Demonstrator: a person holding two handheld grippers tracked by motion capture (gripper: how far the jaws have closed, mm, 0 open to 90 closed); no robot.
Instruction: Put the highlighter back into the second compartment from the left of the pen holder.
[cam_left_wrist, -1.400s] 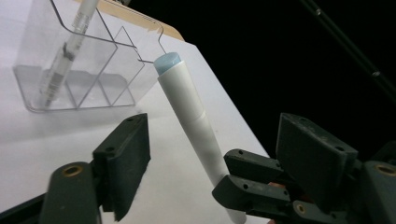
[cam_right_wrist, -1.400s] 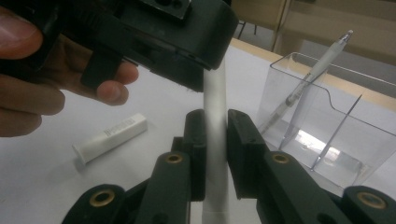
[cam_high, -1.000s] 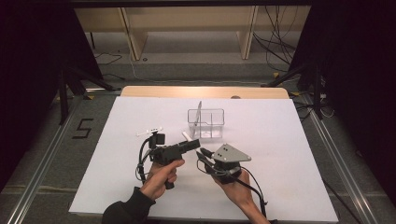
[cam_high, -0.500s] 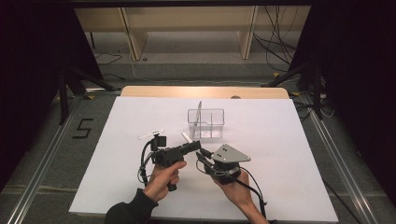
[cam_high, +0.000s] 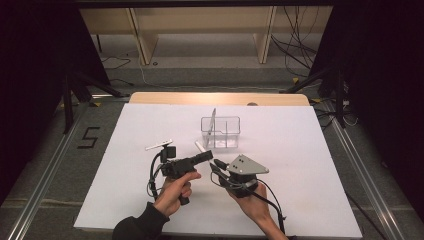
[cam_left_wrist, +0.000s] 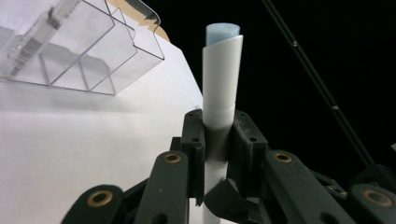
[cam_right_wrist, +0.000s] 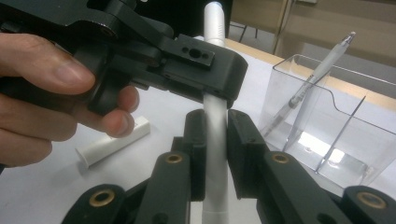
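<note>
A white pen (cam_left_wrist: 223, 79) with a pale blue end stands between the jaws of my left gripper (cam_left_wrist: 218, 121), which is shut on it. My right gripper (cam_right_wrist: 215, 121) is shut on the same pen's barrel (cam_right_wrist: 215, 158), just below the left gripper's jaws. In the high view the two grippers meet nose to nose at the table's front middle, left gripper (cam_high: 206, 156) and right gripper (cam_high: 216, 165), with the pen's white end (cam_high: 200, 146) sticking out behind them. A loose white cap (cam_right_wrist: 114, 142) lies on the table to the left (cam_high: 159, 145).
A clear divided box (cam_high: 230, 135) stands behind the grippers with another pen (cam_high: 213, 120) leaning upright in it. The white table (cam_high: 310, 165) has free room on both sides. A person's hand (cam_right_wrist: 42, 88) grips the left gripper's handle.
</note>
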